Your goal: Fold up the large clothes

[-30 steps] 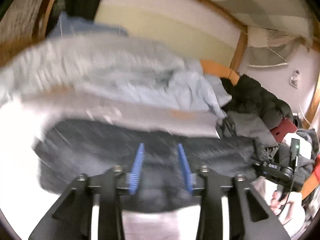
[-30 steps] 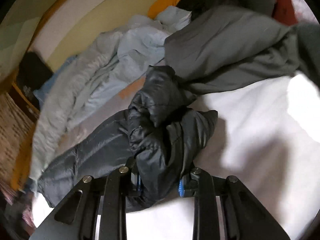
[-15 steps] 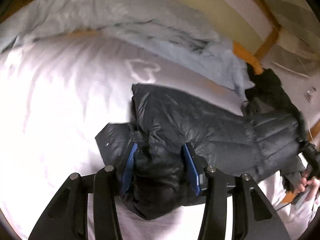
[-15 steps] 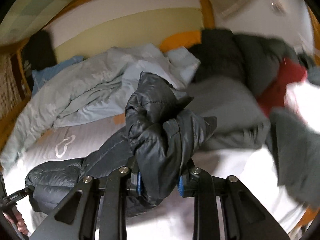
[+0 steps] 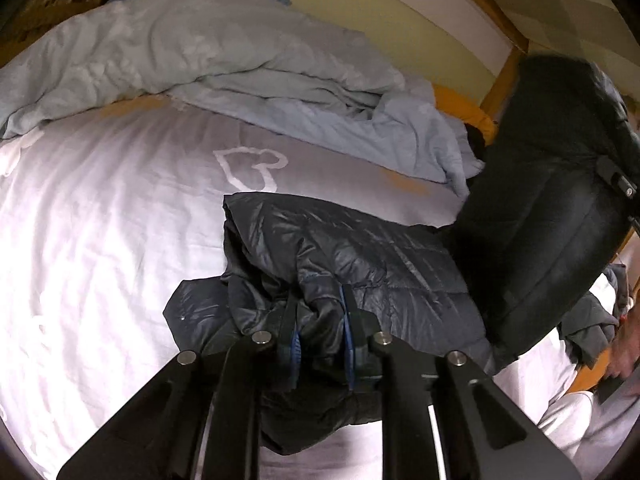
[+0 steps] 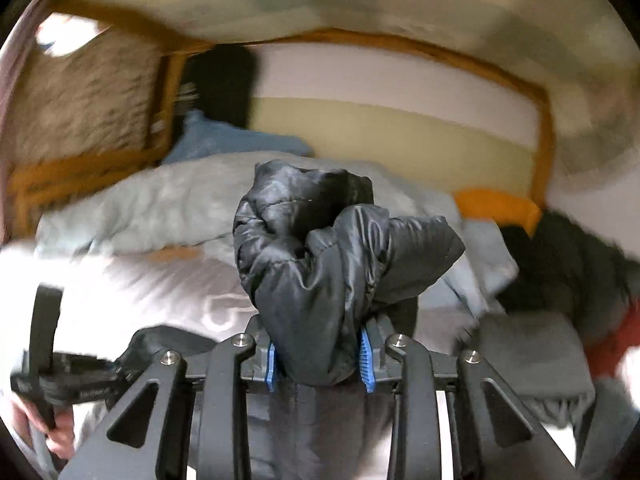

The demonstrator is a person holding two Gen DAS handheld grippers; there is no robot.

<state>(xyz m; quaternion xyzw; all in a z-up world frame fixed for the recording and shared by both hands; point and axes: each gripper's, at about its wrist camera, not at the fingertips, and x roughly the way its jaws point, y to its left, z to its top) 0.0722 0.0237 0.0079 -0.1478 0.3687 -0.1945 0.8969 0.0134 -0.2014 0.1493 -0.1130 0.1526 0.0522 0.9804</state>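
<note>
Now we grip the black puffer jacket (image 5: 360, 256) at both ends. Our left gripper (image 5: 318, 328), its jaws having just closed further, pinches a bunched edge low on the white bed sheet (image 5: 100, 220); our right gripper (image 6: 318, 354), jaws just eased slightly wider, clamps a raised wad above the bed.

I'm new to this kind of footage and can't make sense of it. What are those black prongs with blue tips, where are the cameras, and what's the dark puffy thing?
No robot: a person holds a two-finger gripper in each hand, with a fisheye camera on each looking along its fingers. The left gripper has just been closing and now pinches one end of a dark puffer jacket lying on the white bed sheet. The right gripper clamps a bunched end of the same jacket, lifted off the bed. Behind lies a rumpled pale blue duvet.
</note>
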